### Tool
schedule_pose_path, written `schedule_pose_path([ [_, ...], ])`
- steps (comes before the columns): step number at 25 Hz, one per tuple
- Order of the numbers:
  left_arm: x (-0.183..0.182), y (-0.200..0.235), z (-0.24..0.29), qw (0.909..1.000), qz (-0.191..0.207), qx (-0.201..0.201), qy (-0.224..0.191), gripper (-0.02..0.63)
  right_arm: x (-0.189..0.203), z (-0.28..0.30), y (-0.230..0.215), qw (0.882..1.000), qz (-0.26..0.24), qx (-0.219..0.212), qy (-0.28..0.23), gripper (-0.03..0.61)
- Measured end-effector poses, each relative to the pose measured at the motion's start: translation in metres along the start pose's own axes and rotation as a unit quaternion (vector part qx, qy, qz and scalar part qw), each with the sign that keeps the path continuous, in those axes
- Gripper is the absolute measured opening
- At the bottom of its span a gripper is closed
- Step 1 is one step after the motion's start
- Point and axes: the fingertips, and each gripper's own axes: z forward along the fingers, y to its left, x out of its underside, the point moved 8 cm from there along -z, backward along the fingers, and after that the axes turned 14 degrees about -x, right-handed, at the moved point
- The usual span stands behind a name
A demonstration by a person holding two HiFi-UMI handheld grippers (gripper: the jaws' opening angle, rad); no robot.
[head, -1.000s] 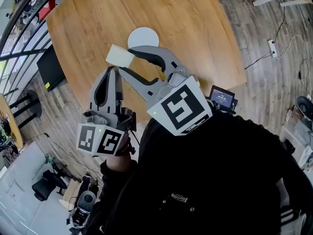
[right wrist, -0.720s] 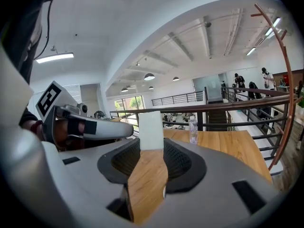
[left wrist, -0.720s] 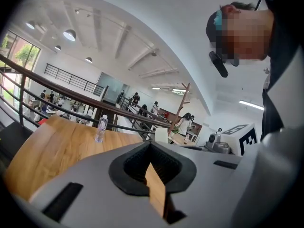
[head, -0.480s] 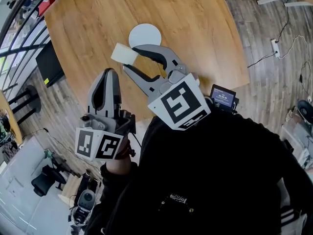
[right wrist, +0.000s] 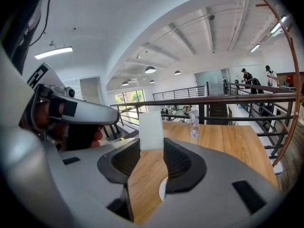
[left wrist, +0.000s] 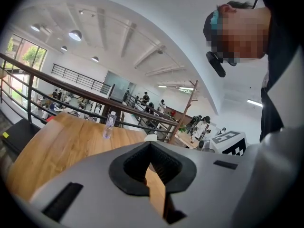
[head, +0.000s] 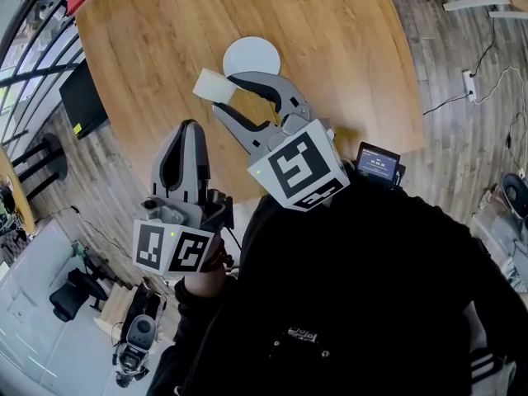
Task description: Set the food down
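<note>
Right gripper view: right gripper [right wrist: 152, 141] grips the pale food slice [right wrist: 151, 127] at its tips above the table [right wrist: 228, 141], so I'd centre over the plate [head: 252, 56], lower to contact, then release; left gripper [head: 188, 130] is clenched empty.

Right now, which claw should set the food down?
Right. The right claw pinches the pale food block close to the white plate on the table. The left claw is shut, empty and farther back.

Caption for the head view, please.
Right gripper holds a pale food slice above the wooden table, near the white plate; left gripper shut, empty.
</note>
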Motion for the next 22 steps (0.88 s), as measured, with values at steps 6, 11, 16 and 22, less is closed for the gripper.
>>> schedule_pose_path([
  [6, 0.005, 0.006, 0.004, 0.9999, -0.003, -0.013, 0.011, -0.002, 0.014, 0.015, -0.013, 1.000, 0.001, 0.004, 0.019, 0.166],
  [11, 0.009, 0.011, 0.007, 0.9996, -0.006, -0.021, 0.019, -0.002, 0.030, 0.030, -0.022, 0.999, 0.000, 0.009, 0.034, 0.166],
  [16, 0.012, 0.014, 0.000, 0.9991, -0.008, -0.032, 0.025, -0.002, 0.046, 0.040, -0.026, 0.998, -0.006, 0.011, 0.054, 0.166],
  [22, 0.018, 0.024, -0.007, 0.9981, -0.015, -0.053, 0.028, -0.002, 0.066, 0.055, -0.028, 0.996, -0.025, 0.012, 0.084, 0.166],
])
